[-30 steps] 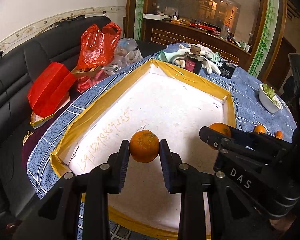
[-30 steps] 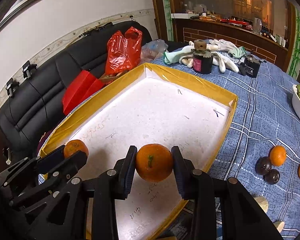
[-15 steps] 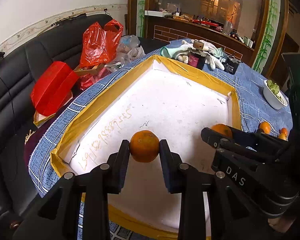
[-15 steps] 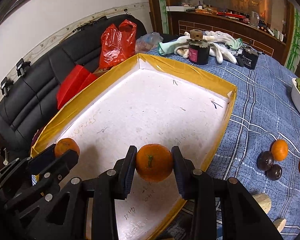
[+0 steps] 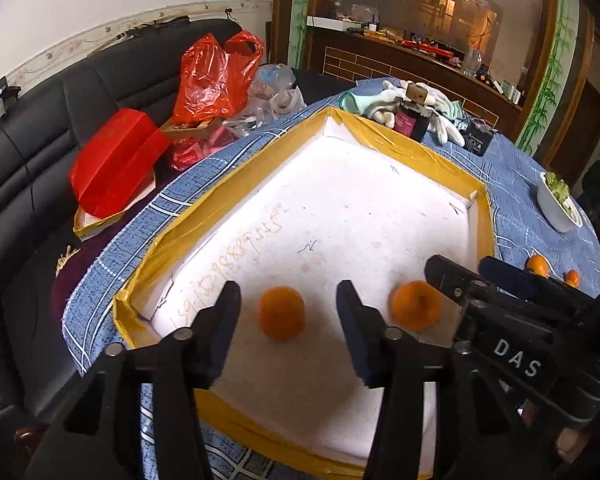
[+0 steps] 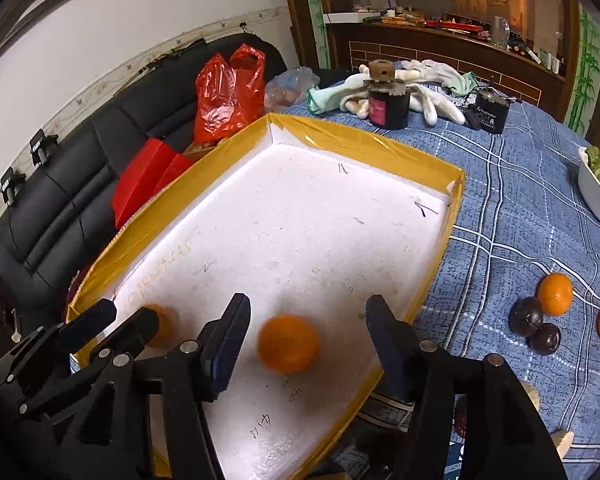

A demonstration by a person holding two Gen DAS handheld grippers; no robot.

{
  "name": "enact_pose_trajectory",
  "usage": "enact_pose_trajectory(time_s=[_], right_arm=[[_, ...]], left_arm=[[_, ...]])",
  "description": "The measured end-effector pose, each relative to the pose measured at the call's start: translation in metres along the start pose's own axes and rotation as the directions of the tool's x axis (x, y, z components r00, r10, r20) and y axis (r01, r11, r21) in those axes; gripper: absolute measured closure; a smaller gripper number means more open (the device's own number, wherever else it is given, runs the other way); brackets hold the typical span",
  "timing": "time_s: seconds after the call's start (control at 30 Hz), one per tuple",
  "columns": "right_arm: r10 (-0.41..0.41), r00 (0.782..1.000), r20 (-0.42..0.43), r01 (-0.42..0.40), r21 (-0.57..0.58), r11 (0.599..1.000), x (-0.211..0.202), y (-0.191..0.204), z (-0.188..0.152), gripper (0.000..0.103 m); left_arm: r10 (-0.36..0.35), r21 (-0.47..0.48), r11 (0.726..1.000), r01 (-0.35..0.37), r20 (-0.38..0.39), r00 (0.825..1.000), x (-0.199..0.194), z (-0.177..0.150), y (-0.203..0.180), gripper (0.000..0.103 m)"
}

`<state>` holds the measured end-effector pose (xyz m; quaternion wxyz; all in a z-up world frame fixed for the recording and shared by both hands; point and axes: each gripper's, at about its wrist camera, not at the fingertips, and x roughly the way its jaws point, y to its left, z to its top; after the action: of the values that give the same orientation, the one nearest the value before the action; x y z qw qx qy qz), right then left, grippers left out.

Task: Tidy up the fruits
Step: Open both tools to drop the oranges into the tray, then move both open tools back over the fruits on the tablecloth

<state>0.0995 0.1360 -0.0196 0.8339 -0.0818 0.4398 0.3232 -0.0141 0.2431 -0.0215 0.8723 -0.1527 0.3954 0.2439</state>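
both oranges [image 5: 282,317] [image 6: 288,343] now free of tongs

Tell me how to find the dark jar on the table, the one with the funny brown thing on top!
Start at the big white tray with yellow taped edges, then look just past its far edge on the blue checked tablecloth. There the dark jar stands upright before white gloves; only it wears a pink label and a brown knob.

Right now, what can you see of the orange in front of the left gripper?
The orange is round, bright, dull-skinned and motion-blurred. It sits inside the white foam tray, near its front edge. The left gripper has its jaws spread wide either side, touching nothing. A second orange lies apart to its right.
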Motion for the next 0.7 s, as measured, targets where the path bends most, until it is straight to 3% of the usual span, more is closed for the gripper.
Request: enact_pose_trajectory(time_s=[0.17, 0.37, 0.53, 0.7], right_arm=[[0.01, 0.999, 0.044, -0.011, 0.021, 1.0, -0.021, -0.007, -0.001, 0.038], [-0.012, 0.988, 0.154, 0.004, 0.053, 0.999, -0.084, -0.039, -0.013, 0.035], [-0.067, 0.972, 0.224, 0.039, 0.125, 0.991, -0.138, -0.081, -0.041, 0.033], [-0.141, 0.961, 0.24, 0.09, 0.211, 0.973, -0.175, -0.125, -0.085, 0.033]], left_arm=[[-0.034, -0.009, 0.999, 0.034, 0.02, 0.999, -0.013, 0.001, -0.002, 0.044], [-0.151, 0.06, 0.987, 0.146, 0.078, 0.986, -0.046, -0.007, -0.03, 0.041], [-0.286, 0.193, 0.944, 0.268, 0.072, 0.955, -0.066, -0.031, -0.065, 0.042], [-0.358, 0.302, 0.896, 0.325, 0.061, 0.932, -0.072, -0.057, -0.087, 0.042]])
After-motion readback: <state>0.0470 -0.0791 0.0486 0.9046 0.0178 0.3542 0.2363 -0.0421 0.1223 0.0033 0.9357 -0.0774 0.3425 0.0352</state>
